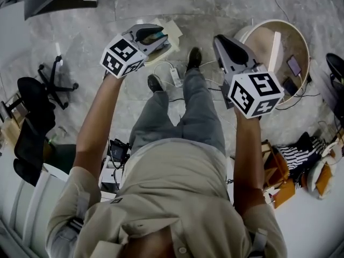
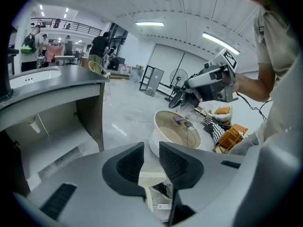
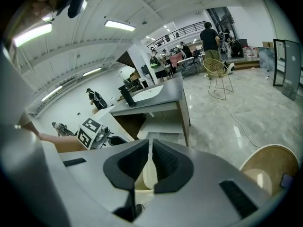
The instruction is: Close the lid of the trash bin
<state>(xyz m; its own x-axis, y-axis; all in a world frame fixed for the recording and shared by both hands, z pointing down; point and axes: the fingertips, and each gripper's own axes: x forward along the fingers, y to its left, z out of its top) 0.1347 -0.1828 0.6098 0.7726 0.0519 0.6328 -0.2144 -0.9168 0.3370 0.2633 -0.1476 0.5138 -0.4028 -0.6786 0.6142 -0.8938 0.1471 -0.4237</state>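
Observation:
The cream trash bin stands on the floor ahead of the person's feet, mostly hidden under my left gripper. That gripper hangs just above it, open, and the bin's cream lid shows through the gap between the jaws, with nothing pressed by the pads. My right gripper hovers to the right of the bin. Its jaws stand almost together, with only a slit through which the cream bin shows beyond. It holds nothing.
A large round beige tub with small devices inside sits on the floor at the right. A power strip with cables lies by the person's shoes. An office chair stands at the left, bags at the right, and a grey counter is nearby.

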